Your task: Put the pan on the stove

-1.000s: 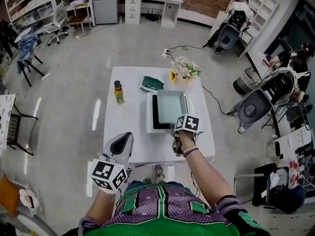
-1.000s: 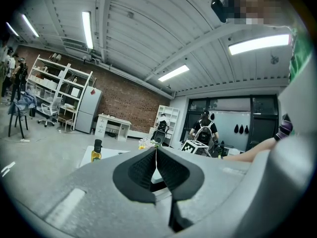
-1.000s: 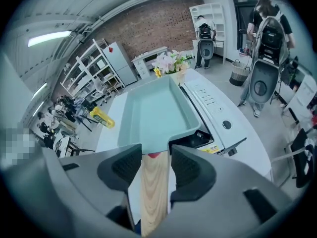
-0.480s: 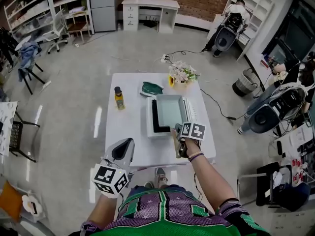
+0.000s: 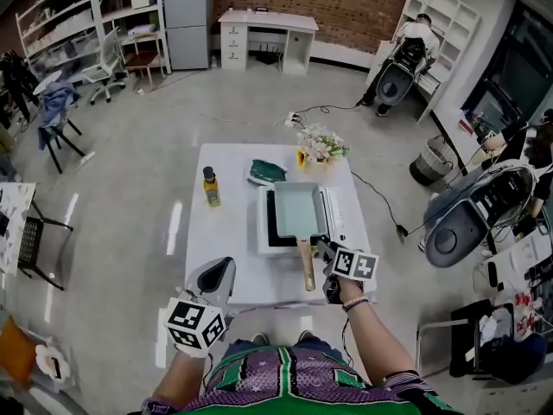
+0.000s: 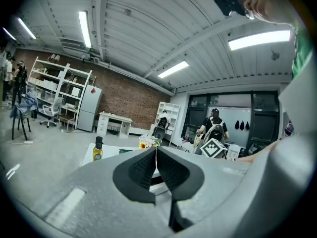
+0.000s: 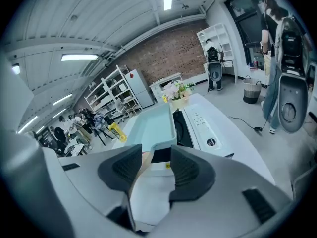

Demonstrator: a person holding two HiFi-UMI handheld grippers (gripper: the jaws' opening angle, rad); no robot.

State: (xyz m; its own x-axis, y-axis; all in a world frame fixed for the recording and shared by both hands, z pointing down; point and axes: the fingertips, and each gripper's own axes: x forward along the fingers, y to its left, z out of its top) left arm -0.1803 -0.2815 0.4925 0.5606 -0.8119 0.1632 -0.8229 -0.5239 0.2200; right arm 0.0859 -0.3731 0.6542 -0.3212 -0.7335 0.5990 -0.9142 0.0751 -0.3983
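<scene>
A pale teal rectangular pan (image 5: 296, 209) sits on the black top of the white stove (image 5: 334, 214) in the middle of the table. Its wooden handle (image 5: 306, 264) points toward me and lies bare. My right gripper (image 5: 323, 247) hovers just right of the handle's end, jaws open and empty. In the right gripper view the pan (image 7: 151, 125) and stove (image 7: 200, 120) lie ahead, and the handle (image 7: 145, 158) runs beside the left jaw of my right gripper (image 7: 157, 165). My left gripper (image 5: 221, 264) hangs over the table's front left, shut (image 6: 156, 150) on nothing.
A yellow oil bottle (image 5: 210, 187) stands on the left of the white table (image 5: 225, 232). A green cloth (image 5: 267, 171) and a bunch of flowers (image 5: 320, 143) lie behind the stove. Chairs, shelves and seated people surround the table at a distance.
My right gripper has drawn back toward me and to the right, off the pan's handle, which now shows bare. The left gripper has hardly moved.
</scene>
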